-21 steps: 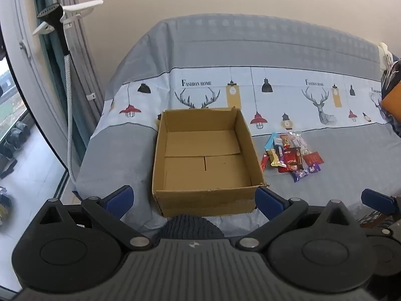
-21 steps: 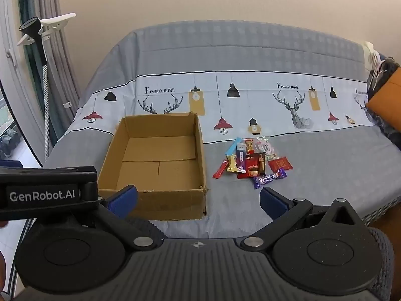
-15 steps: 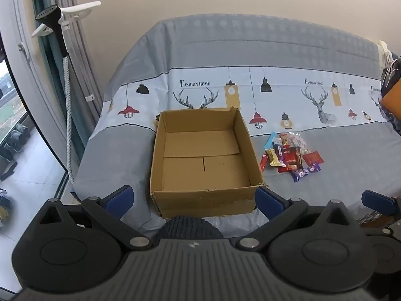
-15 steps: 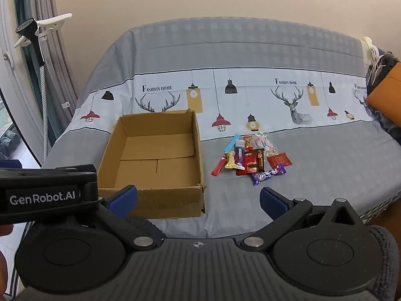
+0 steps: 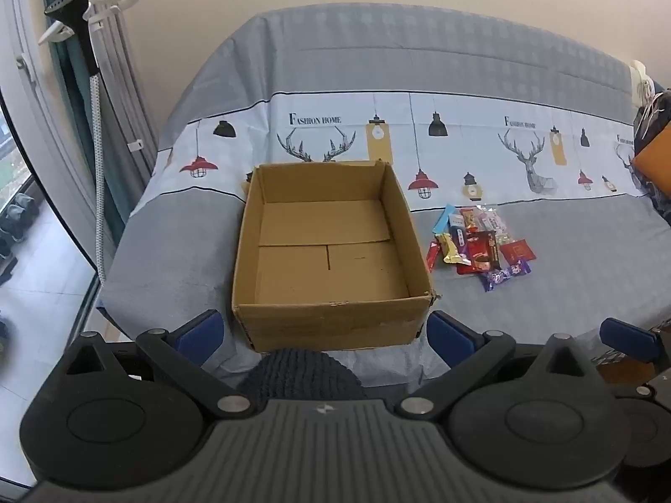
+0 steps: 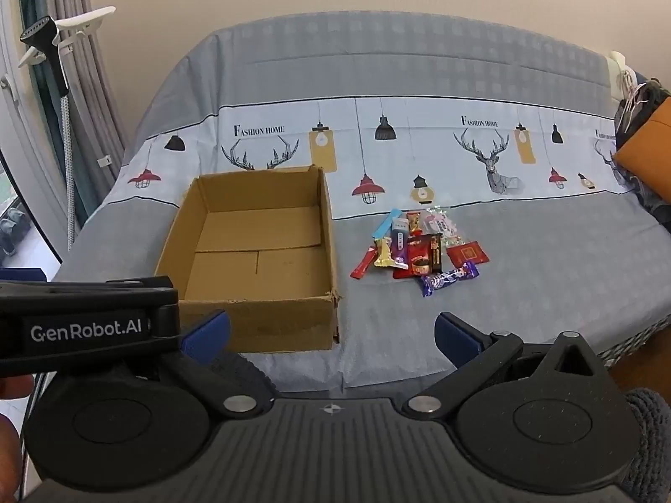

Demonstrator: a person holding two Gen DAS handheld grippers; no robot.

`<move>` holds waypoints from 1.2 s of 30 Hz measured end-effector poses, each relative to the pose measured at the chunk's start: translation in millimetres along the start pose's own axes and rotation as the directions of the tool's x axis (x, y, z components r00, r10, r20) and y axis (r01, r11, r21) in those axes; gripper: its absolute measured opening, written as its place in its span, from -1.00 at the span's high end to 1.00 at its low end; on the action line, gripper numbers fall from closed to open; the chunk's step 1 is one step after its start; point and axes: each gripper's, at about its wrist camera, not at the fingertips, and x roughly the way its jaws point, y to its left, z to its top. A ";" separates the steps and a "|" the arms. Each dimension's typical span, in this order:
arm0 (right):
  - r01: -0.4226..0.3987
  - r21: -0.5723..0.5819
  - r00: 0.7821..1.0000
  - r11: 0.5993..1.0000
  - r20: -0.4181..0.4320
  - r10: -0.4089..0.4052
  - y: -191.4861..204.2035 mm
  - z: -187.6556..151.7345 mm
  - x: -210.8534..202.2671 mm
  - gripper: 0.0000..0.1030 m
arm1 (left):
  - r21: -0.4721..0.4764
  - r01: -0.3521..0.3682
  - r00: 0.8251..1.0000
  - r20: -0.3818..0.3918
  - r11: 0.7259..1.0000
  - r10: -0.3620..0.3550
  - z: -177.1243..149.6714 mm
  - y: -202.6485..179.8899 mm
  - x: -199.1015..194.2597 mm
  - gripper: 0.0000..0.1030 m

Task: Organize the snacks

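An open, empty cardboard box [image 5: 331,251] sits on the grey sheet-covered sofa; it also shows in the right wrist view [image 6: 256,251]. A pile of several wrapped snacks [image 5: 478,247] lies just right of the box, also in the right wrist view [image 6: 419,251]. A purple-wrapped candy [image 6: 448,278] lies at the pile's near edge. My left gripper [image 5: 325,333] is open and empty, in front of the box's near wall. My right gripper [image 6: 331,335] is open and empty, short of the box and snacks. The left gripper's body [image 6: 84,327] shows at the right view's left.
The sofa's front edge [image 6: 545,356] runs just beyond the grippers. A garment steamer on a pole [image 5: 92,84] and curtains stand at the left by a window. An orange cushion [image 6: 650,146] and dark items lie at the sofa's right end.
Both grippers have shifted slightly; the box and snacks sit a little lower and closer in the views. Nothing on the sofa has moved, and both grippers stay open.
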 end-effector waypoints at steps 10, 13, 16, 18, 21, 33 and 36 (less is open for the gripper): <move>-0.025 0.023 1.000 0.999 -0.017 0.026 -12.5 -5.8 18.6 -0.99 | 0.022 -0.033 0.999 -0.020 0.999 0.033 -1.8 -18.4 16.8 -1.00; -0.040 0.020 0.999 0.999 -0.020 0.040 -14.2 -5.4 24.6 -0.99 | 0.018 -0.048 0.999 -0.018 0.999 0.049 -0.5 -18.6 18.5 -1.00; -0.055 0.015 0.998 0.998 -0.011 0.055 -17.0 -4.4 25.4 -0.99 | 0.012 -0.064 0.998 -0.008 0.998 0.064 0.4 -21.1 16.2 -1.00; -0.062 0.011 0.998 0.998 -0.005 0.062 -16.5 -1.7 25.6 -0.99 | 0.007 -0.070 0.998 -0.004 0.998 0.070 1.4 -20.8 14.3 -1.00; -0.065 0.002 0.998 0.998 0.002 0.065 -15.4 1.1 24.6 -0.99 | 0.000 -0.069 0.998 -0.005 0.998 0.069 2.4 -19.3 12.0 -1.00; -0.072 0.015 0.997 0.997 0.018 0.072 -20.9 -1.1 16.6 -0.99 | 0.009 -0.061 0.998 0.019 0.998 0.061 0.3 -23.1 0.1 -1.00; -0.074 0.011 0.997 0.997 0.021 0.074 -20.4 -1.7 15.9 -0.99 | 0.008 -0.058 0.998 0.023 0.998 0.058 -0.8 -23.0 -1.3 -1.00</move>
